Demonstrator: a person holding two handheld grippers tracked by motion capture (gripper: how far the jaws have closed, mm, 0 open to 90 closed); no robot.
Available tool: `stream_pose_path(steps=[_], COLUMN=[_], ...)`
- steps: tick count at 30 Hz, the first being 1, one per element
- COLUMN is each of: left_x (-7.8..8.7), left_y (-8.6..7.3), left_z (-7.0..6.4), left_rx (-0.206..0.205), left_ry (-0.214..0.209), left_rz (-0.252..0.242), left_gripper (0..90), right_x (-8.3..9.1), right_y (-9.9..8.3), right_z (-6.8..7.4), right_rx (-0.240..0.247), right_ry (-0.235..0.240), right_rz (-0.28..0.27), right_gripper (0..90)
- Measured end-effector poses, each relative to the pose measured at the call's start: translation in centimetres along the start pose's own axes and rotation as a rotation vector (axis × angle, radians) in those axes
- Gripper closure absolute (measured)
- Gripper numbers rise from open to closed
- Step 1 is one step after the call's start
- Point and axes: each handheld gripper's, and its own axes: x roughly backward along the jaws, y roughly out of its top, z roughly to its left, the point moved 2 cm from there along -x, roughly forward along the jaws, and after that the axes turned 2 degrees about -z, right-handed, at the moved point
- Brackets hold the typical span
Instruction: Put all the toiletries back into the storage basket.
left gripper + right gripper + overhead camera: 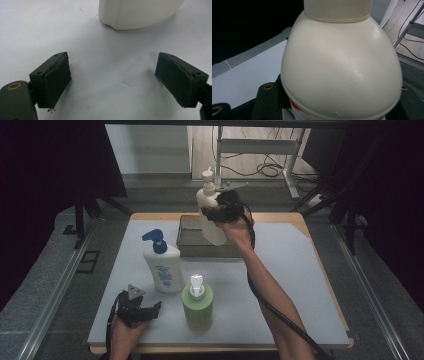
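Both forearms bare, no sleeves. Left gripper [141,311] black w/ grey 3-cornered plate at 12 o'clock – 2 blocky jaws, worn pad edges, brass screw. Right gripper [225,206] black too – thick black cable trailing toward 6.

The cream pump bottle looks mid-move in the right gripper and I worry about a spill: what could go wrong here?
The right gripper clamps the cream pump bottle on its rounded body, so it might slip or tilt. Lowered carelessly, its base could catch the rim of the tray. The open left gripper could nudge the green bottle.
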Motion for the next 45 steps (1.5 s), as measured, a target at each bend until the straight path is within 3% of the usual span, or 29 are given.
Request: stream_pose_path(steps=[25, 45], left_x=[0.0, 0.0], left_y=[0.0, 0.0], left_z=[0.0, 0.0], left_rx=[0.0, 0.002], left_ry=[0.001, 0.001], left_rz=[0.0, 0.003], left_gripper=[12.3, 12.3], right_x=[-6.9, -8.8], right_y=[0.5, -1.7], right_z=[1.8, 2.3], right_rx=[0.029, 0.016], right_ry=[0.0, 0.011], right_rz=[0.018, 0.043], right_gripper=[39.8, 39.7])
